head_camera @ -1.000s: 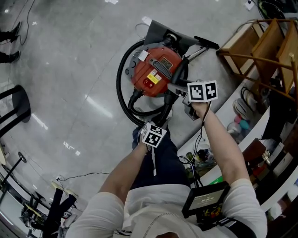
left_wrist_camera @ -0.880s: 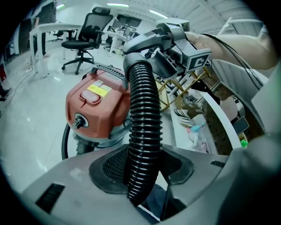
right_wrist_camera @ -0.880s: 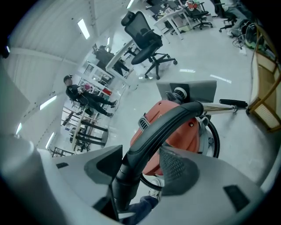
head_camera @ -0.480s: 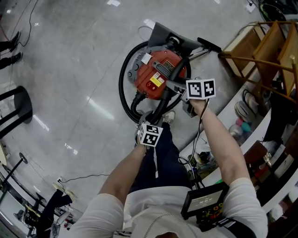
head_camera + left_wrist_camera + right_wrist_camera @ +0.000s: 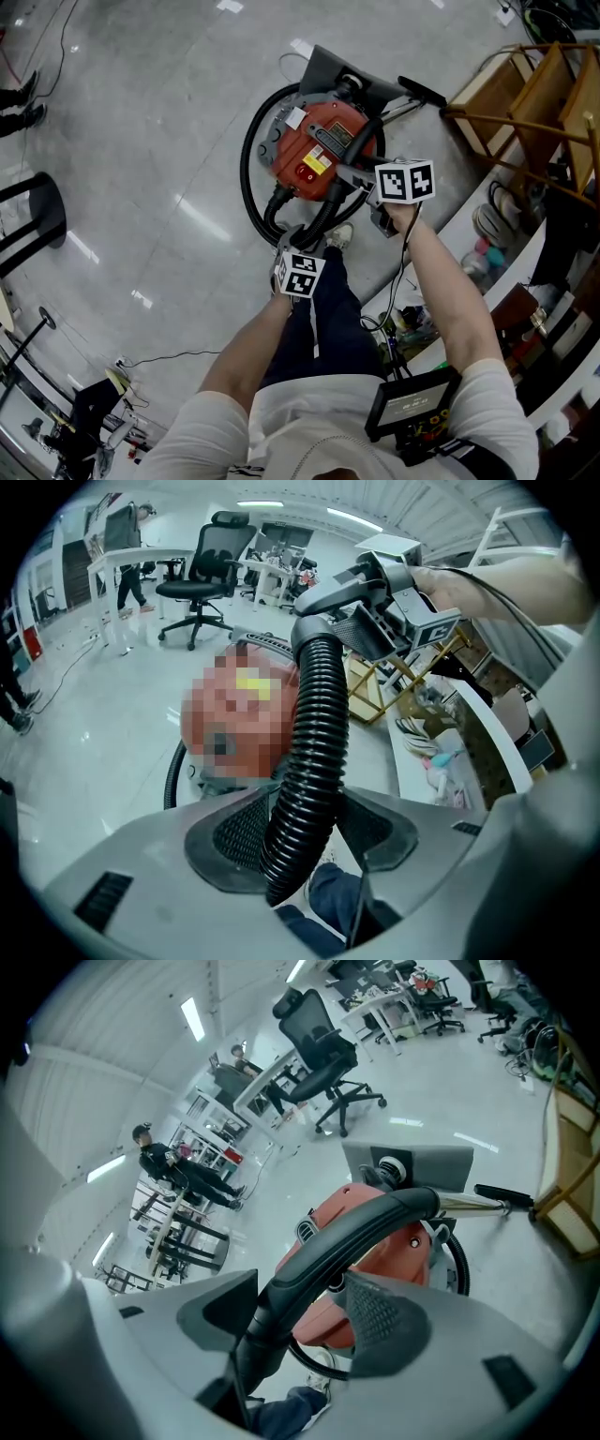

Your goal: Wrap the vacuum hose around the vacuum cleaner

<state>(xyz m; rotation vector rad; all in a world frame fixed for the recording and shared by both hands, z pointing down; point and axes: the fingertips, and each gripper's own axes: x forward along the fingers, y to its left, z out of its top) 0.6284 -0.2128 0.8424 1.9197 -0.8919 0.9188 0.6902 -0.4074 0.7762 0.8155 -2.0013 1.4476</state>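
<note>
Vacuum hose (image 5: 244, 164), black, ribbed, flexible: lies on the glossy grey floor (image 5: 141, 141), curled round the left side of the round red vacuum cleaner (image 5: 323, 150). From the near end of that loop it climbs over the cleaner's top to a black curved handle (image 5: 356, 1232).

Surroundings:
- Chrome wand tube (image 5: 405, 101) runs on from the handle toward the upper right of the head view.
- Light wooden frame furniture (image 5: 525, 84) stands just beyond the wand's end.
- White shelf with bottles and clutter (image 5: 487, 244) is on the right.
- Black office chair (image 5: 202, 564) stands well apart behind the cleaner.
- Person's white shoe (image 5: 337, 236) sits just beside the near loop, crowding the space under both grippers.

Left gripper (image 5: 305, 832): jaws apart, having just been opening. The hose passes between them and runs lengthwise up and away toward the handle. It lies close to the left pad, with a gap at the right pad.

Right gripper (image 5: 300, 1312): jaws wide, having just been opening. The handle lies between them without being squeezed, its long axis slanting up to the right toward the wand.
</note>
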